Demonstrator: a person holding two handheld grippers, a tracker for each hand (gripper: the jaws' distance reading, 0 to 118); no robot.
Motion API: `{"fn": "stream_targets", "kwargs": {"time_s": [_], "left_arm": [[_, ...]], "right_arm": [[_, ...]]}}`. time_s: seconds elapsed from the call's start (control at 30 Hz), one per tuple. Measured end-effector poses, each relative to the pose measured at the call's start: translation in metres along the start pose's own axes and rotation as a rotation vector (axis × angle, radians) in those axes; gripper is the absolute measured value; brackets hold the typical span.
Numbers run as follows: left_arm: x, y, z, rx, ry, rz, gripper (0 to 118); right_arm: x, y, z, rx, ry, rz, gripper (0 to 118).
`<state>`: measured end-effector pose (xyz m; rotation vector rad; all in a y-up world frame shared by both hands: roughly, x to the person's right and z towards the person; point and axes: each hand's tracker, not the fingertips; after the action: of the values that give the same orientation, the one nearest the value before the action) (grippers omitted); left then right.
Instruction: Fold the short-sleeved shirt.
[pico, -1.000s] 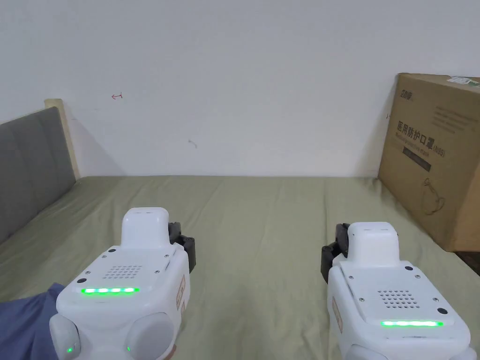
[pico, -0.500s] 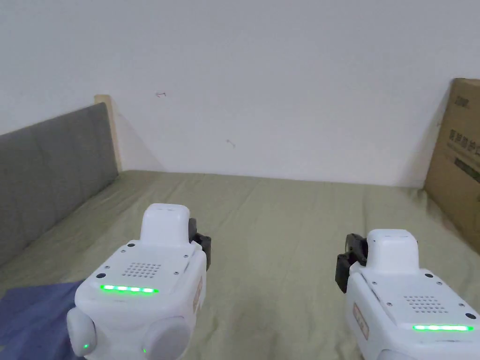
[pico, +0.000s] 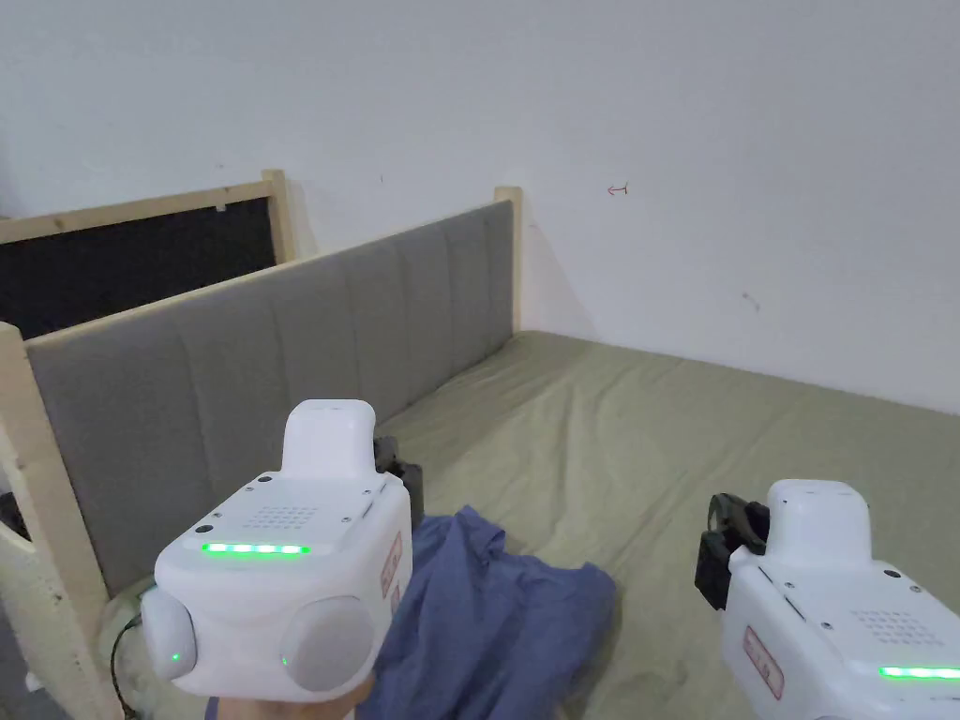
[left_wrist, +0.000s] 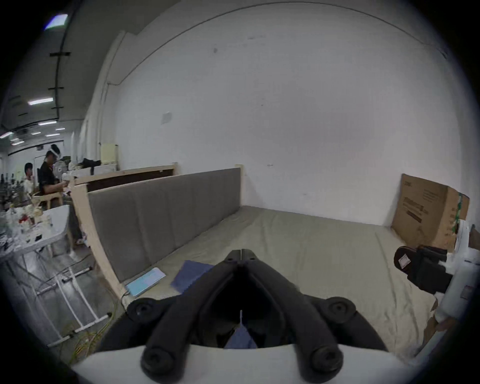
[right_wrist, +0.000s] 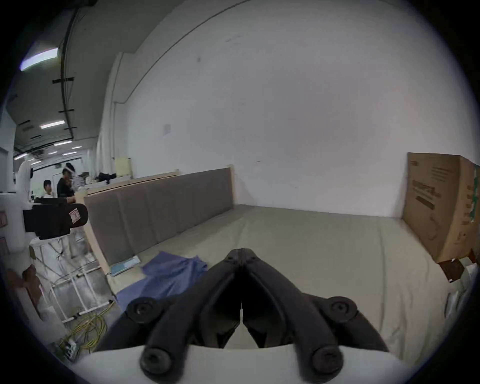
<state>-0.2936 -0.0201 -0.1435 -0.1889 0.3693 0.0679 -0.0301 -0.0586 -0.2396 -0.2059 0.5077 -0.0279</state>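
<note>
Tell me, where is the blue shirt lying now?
The blue shirt lies crumpled on the green bed sheet, low in the head view, near the grey headboard, just beyond the left gripper.

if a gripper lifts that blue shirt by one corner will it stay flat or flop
The crumpled blue fabric shirt will likely flop and drape: it already lies in soft folds on the olive-green bed sheet. It probably weighs little, and a push would bunch it rather than slide it.
</note>
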Motion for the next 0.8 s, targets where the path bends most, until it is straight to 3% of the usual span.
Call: {"fn": "stream_targets", "kwargs": {"time_s": [0.23, 0.33, 0.47, 0.5, 0.53, 0.57, 0.6, 0.63, 0.7, 0.8], "left_arm": [[0.002, -0.031, -0.047, -0.189, -0.045, 0.011, 0], [0.008, -0.057, -0.103, -0.376, -0.121, 0.049, 0], [0.018, -0.108, -0.182, -0.632, -0.11, 0.004, 0], [0.019, -0.122, -0.2, -0.706, -0.099, 0.001, 9], [0.019, -0.134, -0.211, -0.761, -0.116, 0.023, 29], [0.02, -0.145, -0.221, -0.805, -0.12, 0.024, 61], [0.021, -0.157, -0.228, -0.847, -0.154, 0.016, 104], [0.022, -0.168, -0.234, -0.886, -0.163, 0.02, 118], [0.022, -0.184, -0.24, -0.891, -0.156, 0.015, 110], [0.025, -0.2, -0.247, -0.926, -0.152, 0.022, 111]], "right_arm": [[0.003, -0.011, -0.005, -0.045, 0.006, -0.001, 0], [0.013, -0.021, -0.008, -0.09, -0.013, -0.004, 0], [0.03, -0.04, -0.016, -0.15, -0.05, -0.047, 0], [0.035, -0.045, -0.018, -0.166, -0.058, -0.06, 0], [0.039, -0.049, -0.02, -0.179, -0.067, -0.071, 0], [0.044, -0.052, -0.023, -0.194, -0.075, -0.078, 0], [0.049, -0.056, -0.025, -0.207, -0.081, -0.085, 0], [0.052, -0.058, -0.027, -0.227, -0.081, -0.093, 0], [0.061, -0.065, -0.036, -0.279, -0.076, -0.113, 0], [0.066, -0.074, -0.046, -0.317, -0.091, -0.128, 0]]}}
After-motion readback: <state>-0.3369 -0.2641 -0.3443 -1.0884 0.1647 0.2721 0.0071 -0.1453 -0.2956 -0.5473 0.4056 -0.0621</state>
